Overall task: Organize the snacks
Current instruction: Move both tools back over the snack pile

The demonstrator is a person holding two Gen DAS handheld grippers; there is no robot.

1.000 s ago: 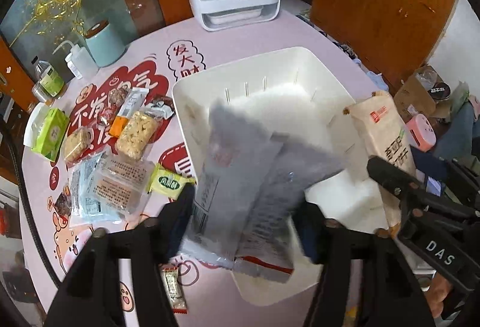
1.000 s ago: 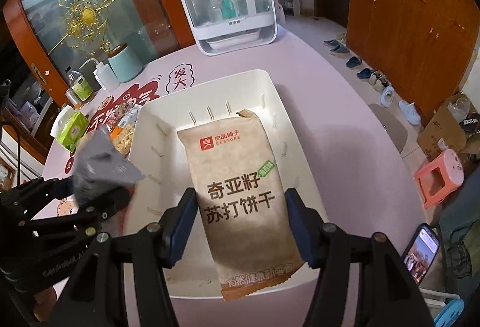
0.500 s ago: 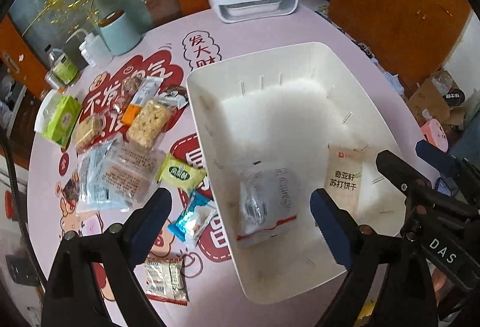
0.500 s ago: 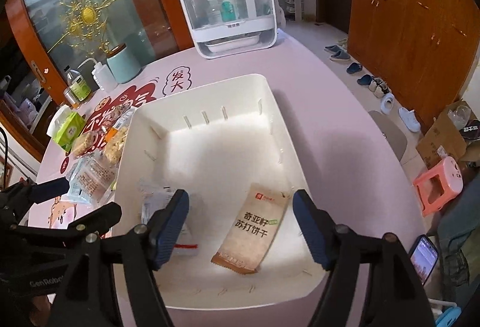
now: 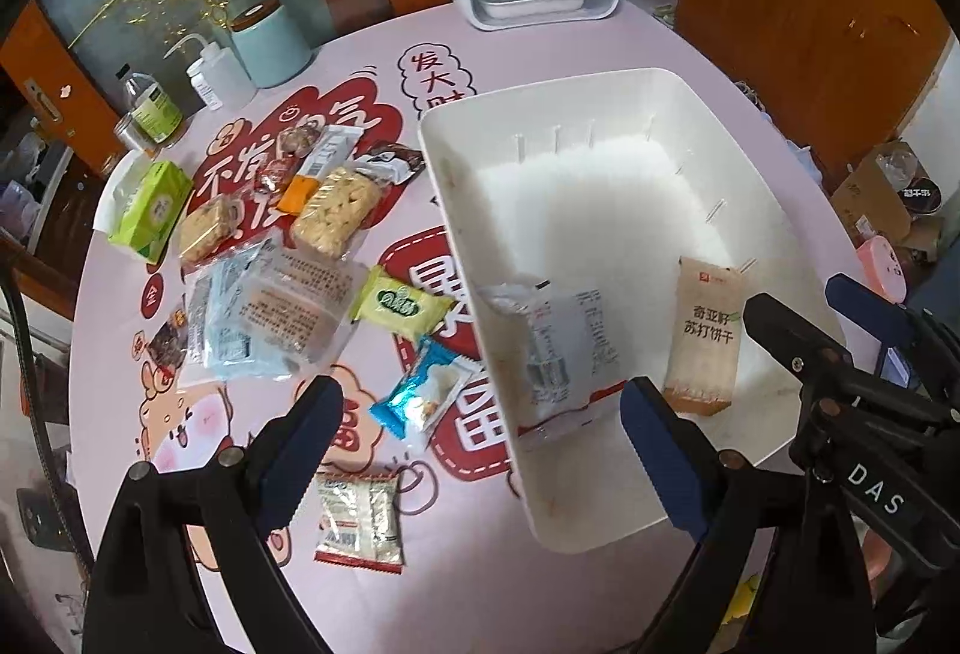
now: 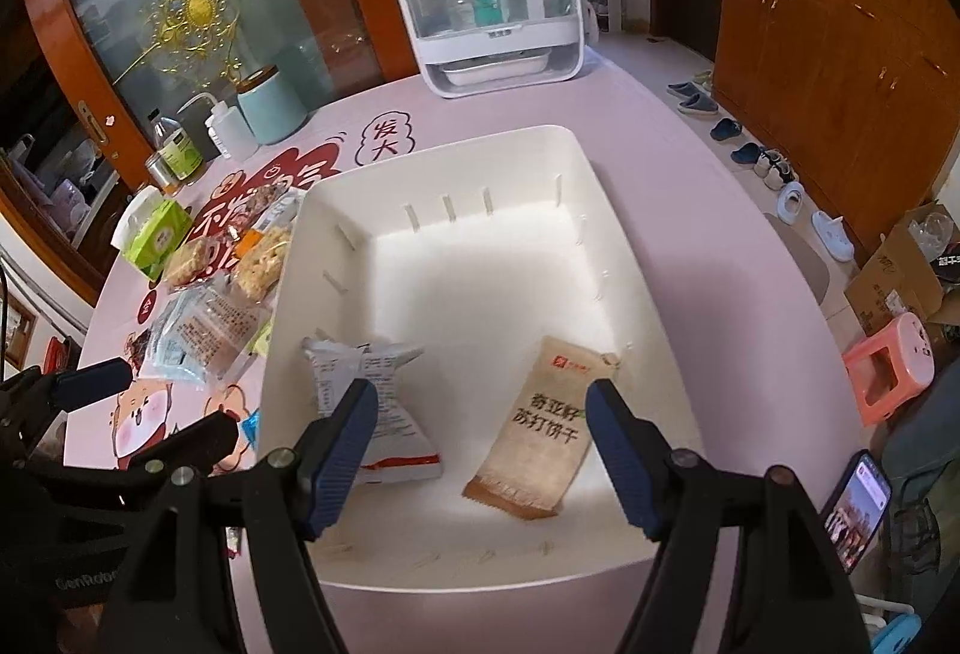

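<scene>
Pink table's bin (image 6: 606,210) holds brown packet (image 6: 537,438) beneath wide-open, empty right tongs (image 6: 480,441).

A white sterilizer cabinet (image 6: 489,3) beside a teal canister (image 6: 270,105).

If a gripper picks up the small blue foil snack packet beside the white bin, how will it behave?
The small blue foil snack packet looks puffed and thin, so probably light. Its glossy wrapper may slip between pads. It likely crumples rather than stays stiff, lying flat on the pink tablecloth.

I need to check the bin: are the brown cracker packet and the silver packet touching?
Apart. In the right wrist view, bare white bin floor lies between the brown cracker packet and the silver packet.
</scene>
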